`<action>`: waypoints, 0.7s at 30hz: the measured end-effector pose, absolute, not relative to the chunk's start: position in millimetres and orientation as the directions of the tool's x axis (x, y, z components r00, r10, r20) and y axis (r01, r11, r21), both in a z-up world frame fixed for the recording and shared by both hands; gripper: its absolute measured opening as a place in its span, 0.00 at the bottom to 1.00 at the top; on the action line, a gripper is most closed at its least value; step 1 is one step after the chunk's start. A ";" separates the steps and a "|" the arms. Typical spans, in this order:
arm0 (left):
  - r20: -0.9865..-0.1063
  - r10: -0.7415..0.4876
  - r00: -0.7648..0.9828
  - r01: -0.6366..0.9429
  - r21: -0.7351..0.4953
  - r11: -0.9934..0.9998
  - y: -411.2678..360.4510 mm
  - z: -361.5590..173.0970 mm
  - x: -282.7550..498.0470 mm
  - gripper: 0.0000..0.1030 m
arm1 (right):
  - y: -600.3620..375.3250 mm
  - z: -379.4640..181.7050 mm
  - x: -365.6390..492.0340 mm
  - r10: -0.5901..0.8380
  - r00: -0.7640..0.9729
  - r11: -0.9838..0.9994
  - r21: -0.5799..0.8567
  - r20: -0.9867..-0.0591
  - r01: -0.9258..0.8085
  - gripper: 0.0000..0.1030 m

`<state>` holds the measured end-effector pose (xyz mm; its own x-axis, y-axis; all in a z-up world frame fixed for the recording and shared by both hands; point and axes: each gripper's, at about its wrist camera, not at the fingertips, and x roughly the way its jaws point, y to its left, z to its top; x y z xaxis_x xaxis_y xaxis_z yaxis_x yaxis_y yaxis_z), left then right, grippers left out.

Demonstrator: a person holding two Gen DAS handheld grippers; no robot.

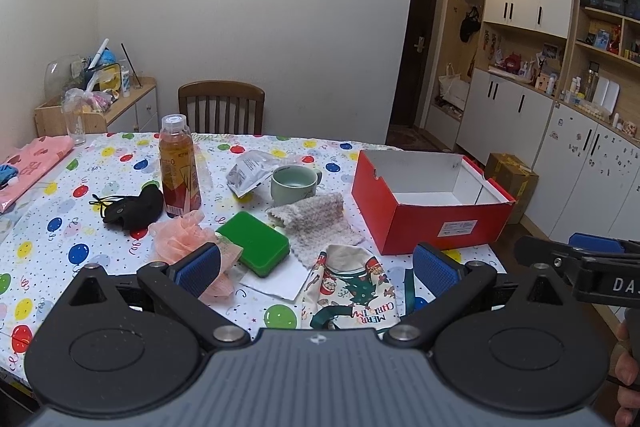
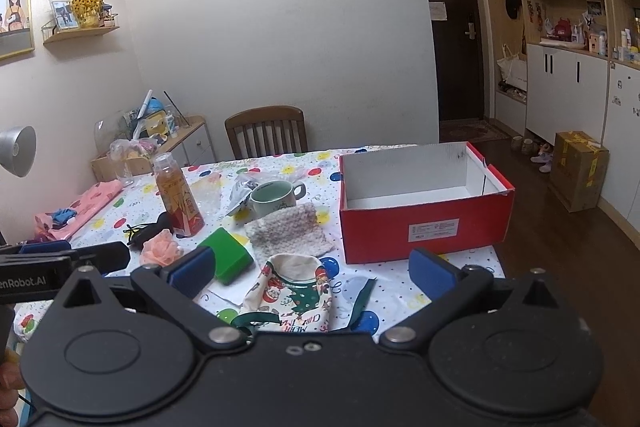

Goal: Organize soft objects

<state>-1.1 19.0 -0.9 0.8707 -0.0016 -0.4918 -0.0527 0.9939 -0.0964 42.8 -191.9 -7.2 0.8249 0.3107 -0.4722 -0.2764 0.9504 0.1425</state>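
Two handheld claws are hovering side by side over the near edge of a counter (image 1: 48,227) covered in a balloon-print cloth. The left claw (image 1: 318,269) is standing wide open and gripping nothing; the right claw (image 2: 312,273) is likewise spread open and empty.

A Christmas-print fabric pouch (image 2: 296,291) is lying at the near edge, directly between and below the open fingers of both claws. Just beyond it sit a knitted cloth (image 1: 316,223), a green sponge (image 1: 256,241) and a peach mesh puff (image 1: 182,241) (the puff is partly hidden behind a left finger pad). A dark fabric item (image 1: 134,213) is resting further left, beside a drink bottle (image 1: 180,167). A mug (image 1: 294,183) is standing behind the knitted cloth.

An open red box (image 2: 424,219), nothing visible inside, is occupying the right side of the counter.

Sorting appears not yet begun; the first pick is being lined up. The next move likely calls for lowering one claw onto the pouch, pinching its bunched cloth, then carrying it right into the box.
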 end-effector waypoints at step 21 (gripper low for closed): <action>-0.472 -0.025 0.881 -0.030 -0.109 0.994 19.8 1.2 -1.9 1.00 | -189.3 -7.1 44.2 0.312 0.824 0.950 0.134 -0.473 -0.283 1.00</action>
<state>-1.9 19.8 1.2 0.8812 -0.0249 -0.4720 -0.0303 0.9936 -0.1090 44.2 -189.3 -7.1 0.8239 0.3117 -0.4733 -0.2826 0.9499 0.1337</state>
